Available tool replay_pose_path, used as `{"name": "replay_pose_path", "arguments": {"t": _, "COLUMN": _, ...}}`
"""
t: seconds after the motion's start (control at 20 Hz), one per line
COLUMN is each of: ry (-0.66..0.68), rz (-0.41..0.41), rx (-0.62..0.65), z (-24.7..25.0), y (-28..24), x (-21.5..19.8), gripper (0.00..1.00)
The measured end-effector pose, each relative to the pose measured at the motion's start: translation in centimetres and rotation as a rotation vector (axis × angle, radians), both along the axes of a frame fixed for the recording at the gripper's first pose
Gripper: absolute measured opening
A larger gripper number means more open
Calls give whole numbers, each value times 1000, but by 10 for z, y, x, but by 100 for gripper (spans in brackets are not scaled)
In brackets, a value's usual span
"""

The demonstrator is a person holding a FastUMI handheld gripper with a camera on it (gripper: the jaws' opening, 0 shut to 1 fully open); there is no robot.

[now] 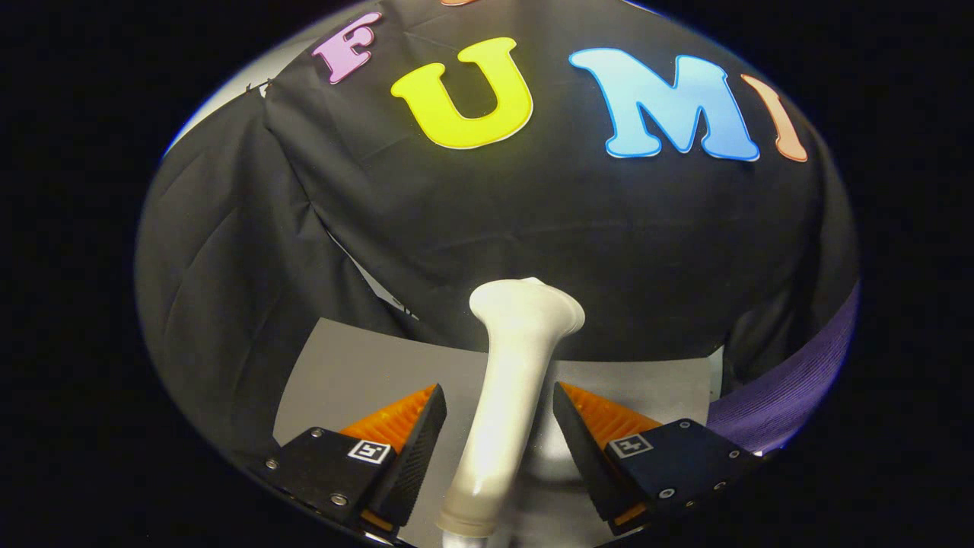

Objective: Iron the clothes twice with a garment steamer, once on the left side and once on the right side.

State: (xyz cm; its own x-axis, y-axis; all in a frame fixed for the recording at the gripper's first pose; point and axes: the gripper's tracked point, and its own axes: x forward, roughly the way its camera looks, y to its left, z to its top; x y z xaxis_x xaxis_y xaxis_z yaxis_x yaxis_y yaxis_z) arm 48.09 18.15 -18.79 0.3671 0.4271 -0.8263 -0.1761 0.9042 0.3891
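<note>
My gripper (pixel 498 415) stands open, its two fingers spread to either side of the garment steamer (pixel 506 396). The steamer's pale handle runs up the gap between my fingers, leaning a little, with its lower end down near my base and its wider head reaching out past my fingertips. There is a gap between the handle and each finger (pixel 415 449), so neither one presses on it; the finger on the left looks slightly nearer to the handle than the other, though I cannot tell whether it touches anywhere lower down. I have hold of nothing. Under the steamer and my fingers lies a grey table top (pixel 342 373). The steamer's head shows against the black cloth wall (pixel 494 221) beyond the table. Off past my right finger, a purple garment (pixel 791 388) curves along the table's far side, well apart from the steamer.
</note>
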Motion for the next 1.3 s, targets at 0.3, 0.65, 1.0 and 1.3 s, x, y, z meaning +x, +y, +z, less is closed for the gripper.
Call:
{"name": "replay_pose_path", "arguments": {"t": 0.3, "ry": 83, "rz": -41, "rx": 74, "z": -17, "y": 5, "x": 3, "gripper": 73}}
{"name": "replay_pose_path", "arguments": {"t": 0.65, "ry": 70, "rz": -23, "rx": 188, "z": 9, "y": 6, "x": -12, "gripper": 40}}
{"name": "replay_pose_path", "arguments": {"t": 1.0, "ry": -84, "rz": -4, "rx": 197, "z": 68, "y": -34, "x": -69, "gripper": 40}}
{"name": "replay_pose_path", "arguments": {"t": 1.3, "ry": -177, "rz": -37, "rx": 209, "z": 110, "y": -79, "x": -138, "gripper": 40}}
